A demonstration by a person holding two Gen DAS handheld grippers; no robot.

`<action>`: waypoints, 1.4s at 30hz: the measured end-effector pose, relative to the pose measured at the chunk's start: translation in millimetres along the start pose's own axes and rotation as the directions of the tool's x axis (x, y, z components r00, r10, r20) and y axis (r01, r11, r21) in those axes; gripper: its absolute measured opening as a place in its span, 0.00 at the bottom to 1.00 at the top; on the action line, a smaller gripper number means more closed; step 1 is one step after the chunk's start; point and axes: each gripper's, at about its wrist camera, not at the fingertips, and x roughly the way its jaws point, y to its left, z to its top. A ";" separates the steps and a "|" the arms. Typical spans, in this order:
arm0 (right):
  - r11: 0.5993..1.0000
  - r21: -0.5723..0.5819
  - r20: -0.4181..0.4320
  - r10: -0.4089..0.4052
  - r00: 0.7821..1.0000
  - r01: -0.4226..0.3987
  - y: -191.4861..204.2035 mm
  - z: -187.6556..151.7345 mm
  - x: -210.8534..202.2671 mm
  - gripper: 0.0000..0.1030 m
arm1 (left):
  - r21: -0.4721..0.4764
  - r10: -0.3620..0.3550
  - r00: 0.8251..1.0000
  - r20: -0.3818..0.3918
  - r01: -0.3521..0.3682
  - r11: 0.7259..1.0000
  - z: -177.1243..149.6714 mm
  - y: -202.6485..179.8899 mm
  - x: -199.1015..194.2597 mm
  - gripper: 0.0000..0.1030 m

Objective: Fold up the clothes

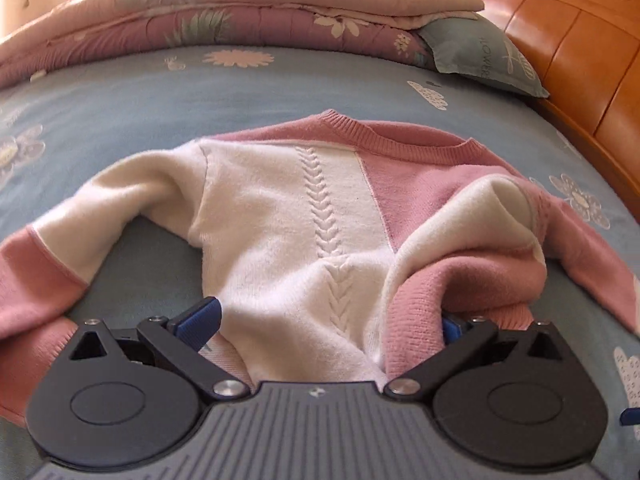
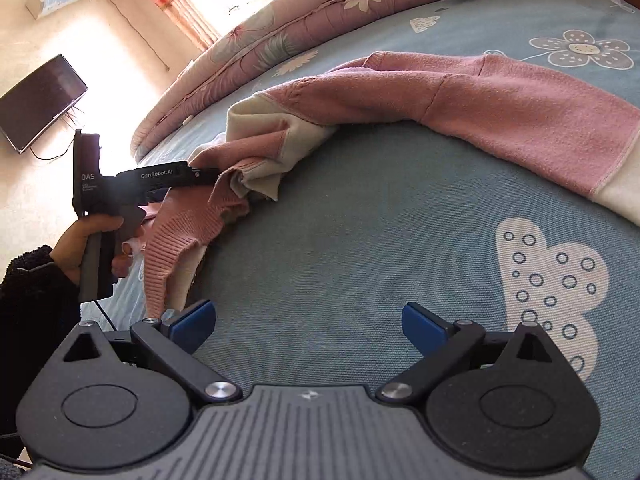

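A pink and white knitted sweater (image 1: 288,216) lay on the blue flowered bed sheet (image 1: 140,96), its pink ribbed collar toward the far side and a cable pattern running down its white front. In the left wrist view its left sleeve, white with a pink lower part, curved down across the sheet, and its right side was bunched into a raised fold of pink and white cloth. The hem end of the sweater reached right up to the left gripper (image 1: 332,326).

The fingers of that gripper stood wide apart with the sweater's lower body filling the space between them. The left blue pad was bare beside the white knit; the right pad was mostly covered by the pink bunched cloth. From the right wrist view the left gripper (image 2: 208,174) showed from the side, its tip buried in the crumpled pink hem, held by a person's hand (image 2: 86,240) in a dark fuzzy sleeve; whether the fingers pinched any cloth could not be told.

The right gripper (image 2: 308,326) hovered over bare sheet, fingers wide and holding nothing, near a white heart print (image 2: 552,280). The sweater's long pink sleeve (image 2: 500,100) stretched across the sheet beyond it, well apart from the pads.

Farther out lay a folded pink floral quilt (image 1: 200,16), a grey-green pillow (image 1: 480,56) and an orange wooden headboard (image 1: 580,60).
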 end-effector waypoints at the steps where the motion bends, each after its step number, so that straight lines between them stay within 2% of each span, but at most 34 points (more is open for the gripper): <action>1: 1.000 -0.006 -0.005 0.010 1.000 -0.010 1.2 2.4 3.2 0.98 | -0.025 -0.027 1.000 -0.005 0.027 0.999 -2.0 5.4 2.3 1.00; 3: 0.998 -0.025 -0.011 0.050 0.999 -0.050 3.2 10.9 11.6 0.98 | -0.041 -0.063 0.998 0.000 0.063 0.997 -5.8 9.7 2.8 1.00; 5: 0.994 -0.028 -0.010 0.106 0.994 -0.106 1.6 24.0 22.9 0.99 | -0.017 -0.064 0.998 0.002 0.065 0.998 -7.7 7.2 0.4 1.00; 8: 0.972 0.040 0.000 0.233 0.972 -0.233 -10.4 55.2 57.6 1.00 | 0.009 -0.056 0.998 0.002 0.056 0.998 -8.8 3.7 -6.2 1.00; 10: 0.954 0.099 0.021 0.284 0.959 -0.284 -21.8 75.3 86.3 1.00 | 0.025 -0.053 0.999 0.002 0.053 0.998 -10.1 2.0 -12.1 1.00; 13: 0.941 0.138 0.061 0.303 0.951 -0.309 -33.1 102.8 126.2 1.00 | 0.046 -0.051 0.999 -0.001 0.051 0.998 -14.0 1.8 -21.4 0.99; 20: 0.923 0.110 0.079 0.361 0.929 -0.368 -20.0 124.5 133.6 1.00 | 0.024 -0.066 0.998 0.007 0.065 0.998 -33.7 6.7 -47.1 0.99; 27: 0.901 0.082 0.096 0.418 0.903 -0.426 -6.9 146.2 141.0 1.00 | 0.083 -0.013 0.998 0.054 0.009 0.997 -56.6 -5.8 -80.6 0.99; 32: 0.864 0.014 0.111 0.499 0.860 -0.503 13.4 138.1 79.1 1.00 | 0.140 -0.017 0.999 0.048 0.010 0.990 -74.3 -20.5 -101.6 0.99; 36: 0.844 -0.092 0.073 0.535 0.842 -0.528 35.9 127.3 30.1 1.00 | 0.193 -0.026 0.999 0.042 0.018 0.981 -89.8 -33.6 -116.7 0.99; 38: 0.845 -0.119 0.039 0.529 0.848 -0.522 38.9 116.9 14.6 1.00 | 0.231 -0.027 0.999 0.041 0.017 0.973 -98.1 -39.6 -124.2 0.99; 40: 0.881 -0.130 0.015 0.461 0.887 -0.455 36.2 102.9 6.5 1.00 | 0.252 -0.029 0.999 0.034 0.019 0.967 -104.2 -42.3 -128.3 0.99; 42: 0.919 -0.093 -0.008 0.385 0.923 -0.384 25.0 89.9 10.8 1.00 | 0.257 -0.029 0.999 0.025 0.022 0.966 -109.0 -42.8 -129.8 0.99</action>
